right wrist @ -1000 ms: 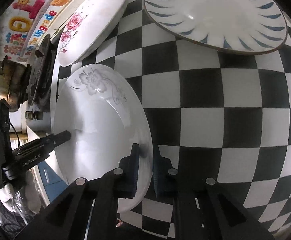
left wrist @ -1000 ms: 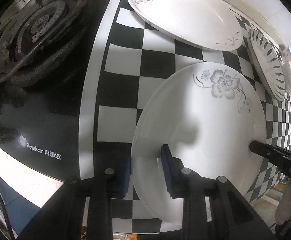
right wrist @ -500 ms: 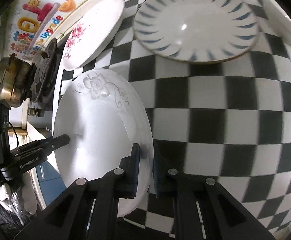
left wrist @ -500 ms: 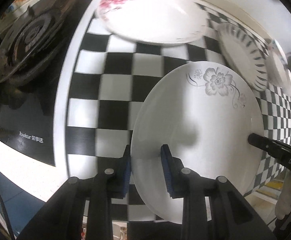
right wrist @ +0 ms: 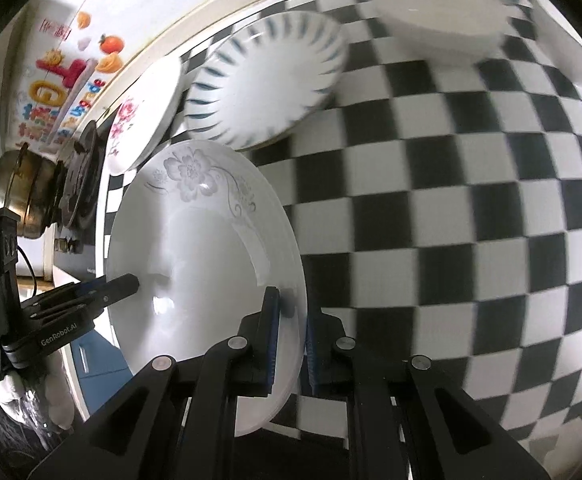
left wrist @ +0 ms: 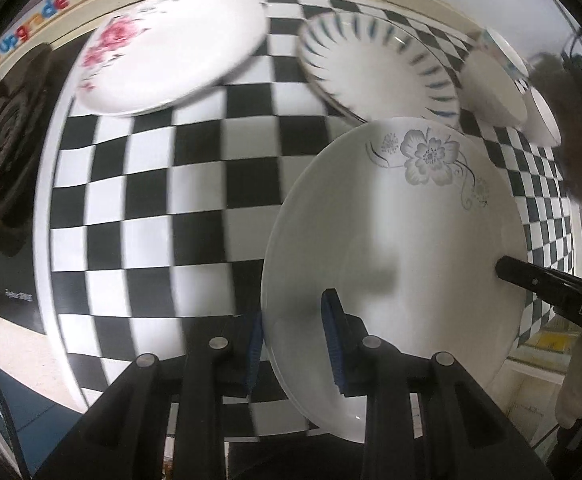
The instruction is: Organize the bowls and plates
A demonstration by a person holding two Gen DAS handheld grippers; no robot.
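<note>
A black-and-white checkered counter (left wrist: 195, 184) is spreading beneath us. We are holding a grey-flowered plate (left wrist: 395, 248) above it, our left gripper (left wrist: 295, 344) pinching one rim and our right gripper (right wrist: 293, 336) pinching the opposite rim. Only the right view is showing a brass pot (right wrist: 15, 196) on the stove (right wrist: 77, 176) and a bright sticker (right wrist: 63, 92); only the left is showing small white bowls (left wrist: 495, 88). A pink-flowered plate (left wrist: 171, 52) and a blue-striped plate (left wrist: 375, 68) are lying just beyond the held plate, which is partly blocking the striped one.
</note>
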